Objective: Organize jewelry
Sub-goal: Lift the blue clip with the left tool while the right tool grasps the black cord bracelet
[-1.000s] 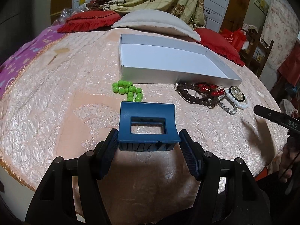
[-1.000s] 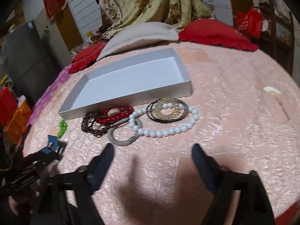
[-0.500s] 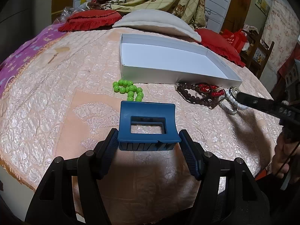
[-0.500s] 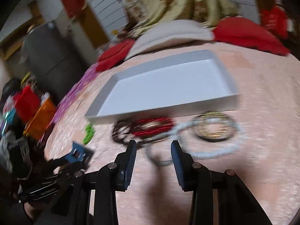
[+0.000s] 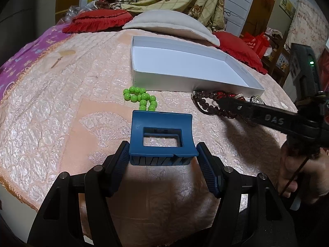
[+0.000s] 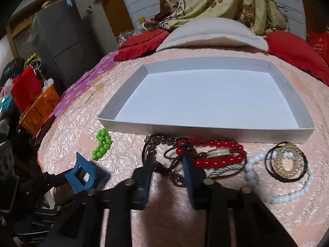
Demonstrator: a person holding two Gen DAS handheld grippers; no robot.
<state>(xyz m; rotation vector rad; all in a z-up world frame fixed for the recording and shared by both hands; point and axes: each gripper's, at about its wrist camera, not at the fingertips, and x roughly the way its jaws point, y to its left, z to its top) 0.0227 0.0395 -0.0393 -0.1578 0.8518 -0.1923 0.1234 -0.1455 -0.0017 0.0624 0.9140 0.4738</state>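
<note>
My left gripper [image 5: 163, 154] is shut on a blue hair claw clip [image 5: 162, 138] and holds it above the bed cover; the clip also shows in the right wrist view [image 6: 83, 175]. My right gripper [image 6: 167, 160] is open with a narrow gap, its fingers down over the brown bead bracelet [image 6: 153, 144] in the jewelry pile. A red bead bracelet [image 6: 216, 152], a white pearl bracelet [image 6: 287, 195] and a gold coil ring [image 6: 287, 162] lie beside it. A green bead bracelet [image 5: 141, 98] lies apart. The white tray [image 6: 205, 125] stands empty behind them.
The peach bed cover [image 5: 61, 103] carries everything. A white pillow [image 5: 170, 24] and red cushions [image 5: 98, 19] lie behind the tray. An orange basket [image 6: 39, 111] and a grey fridge [image 6: 63, 33] stand off the bed's left side.
My right gripper has narrowed its jaws and moved forward and left onto the brown bead bracelet. My left gripper has kept the blue clip in place.
</note>
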